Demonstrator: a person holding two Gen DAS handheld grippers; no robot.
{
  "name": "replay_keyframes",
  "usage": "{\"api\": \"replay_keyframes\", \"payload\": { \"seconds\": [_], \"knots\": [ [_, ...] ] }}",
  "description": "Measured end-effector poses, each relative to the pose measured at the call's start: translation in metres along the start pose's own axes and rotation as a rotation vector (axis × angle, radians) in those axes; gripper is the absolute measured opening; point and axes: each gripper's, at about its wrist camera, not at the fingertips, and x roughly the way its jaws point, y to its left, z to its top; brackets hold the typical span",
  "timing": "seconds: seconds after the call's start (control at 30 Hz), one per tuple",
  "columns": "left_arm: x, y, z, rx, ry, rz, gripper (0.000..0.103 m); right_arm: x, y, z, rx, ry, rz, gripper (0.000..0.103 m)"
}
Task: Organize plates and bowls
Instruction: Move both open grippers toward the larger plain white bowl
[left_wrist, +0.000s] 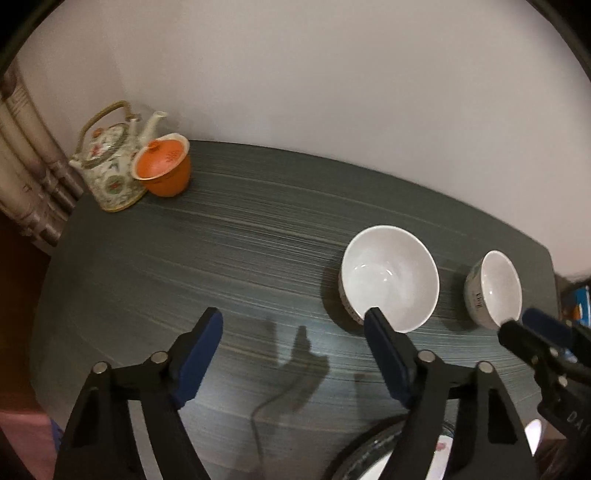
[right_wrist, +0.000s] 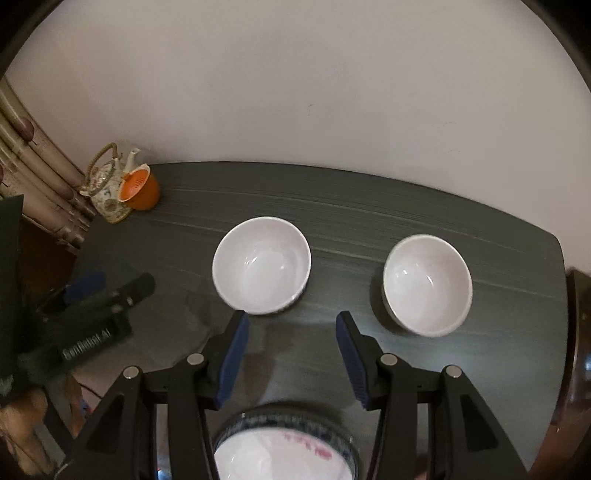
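Observation:
Two white bowls stand apart on the dark grey table (right_wrist: 332, 206): a left bowl (right_wrist: 261, 264) and a right bowl (right_wrist: 427, 284). They also show in the left wrist view, the left bowl (left_wrist: 389, 277) and the right bowl (left_wrist: 495, 290). A plate with a dark patterned rim (right_wrist: 284, 443) lies at the table's near edge, under my right gripper (right_wrist: 291, 319); it also shows in the left wrist view (left_wrist: 369, 454). My right gripper is open and empty, above the table between the bowls. My left gripper (left_wrist: 293, 314) is open and empty, left of the left bowl.
A floral teapot (left_wrist: 107, 162) and an orange lidded cup (left_wrist: 164, 168) stand at the table's far left corner against the white wall. Pipes (left_wrist: 22, 155) run down the left side. The left gripper shows in the right wrist view (right_wrist: 110, 288).

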Motion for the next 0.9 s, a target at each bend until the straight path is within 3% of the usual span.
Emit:
{"api": "replay_keyframes", "payload": {
  "seconds": [0.37,0.77,0.87,0.9],
  "knots": [
    [0.035,-0.02,0.011,0.028,-0.004,0.003,0.071,0.05,-0.007,0.016,0.003,0.036,-0.009,0.05],
    [0.071,-0.033,0.023,0.045,0.027,0.015,0.061,0.096,-0.006,0.029,-0.009,0.088,-0.019,0.05],
    [0.083,-0.03,0.026,0.032,0.035,0.018,0.049,0.113,-0.007,0.03,-0.017,0.11,-0.007,0.05],
    [0.086,-0.03,0.027,0.026,0.033,0.005,0.038,0.117,-0.007,0.029,-0.016,0.116,-0.007,0.05]
  ]
}}
